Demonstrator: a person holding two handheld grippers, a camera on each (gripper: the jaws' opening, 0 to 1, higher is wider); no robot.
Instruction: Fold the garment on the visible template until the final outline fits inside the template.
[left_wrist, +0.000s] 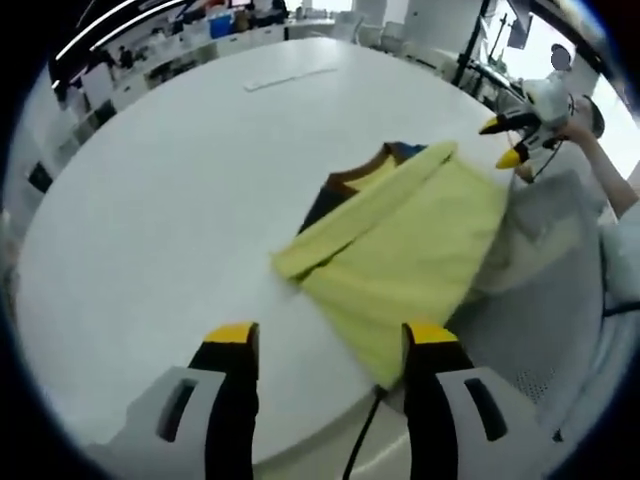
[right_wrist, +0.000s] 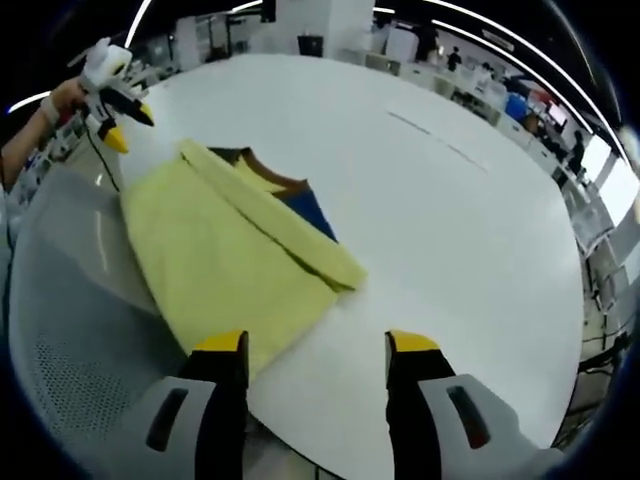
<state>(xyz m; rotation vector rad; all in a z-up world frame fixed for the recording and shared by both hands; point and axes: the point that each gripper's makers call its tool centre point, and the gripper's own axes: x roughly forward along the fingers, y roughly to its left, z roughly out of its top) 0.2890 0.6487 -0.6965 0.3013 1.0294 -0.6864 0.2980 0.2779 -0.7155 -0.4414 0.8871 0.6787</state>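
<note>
Garment (left_wrist: 400, 250): soft yellow fabric, folded

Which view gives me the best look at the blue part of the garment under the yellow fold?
The right gripper view: the blue panel lies in plain sight beside the folded yellow garment, near the brown collar. In the left gripper view only dark slivers of the blue panel peek out behind the fold.

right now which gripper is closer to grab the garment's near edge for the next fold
Probably the left gripper: the yellow garment edge reaches its right jaw. The right gripper sits mostly over bare table. Both are open.
</note>
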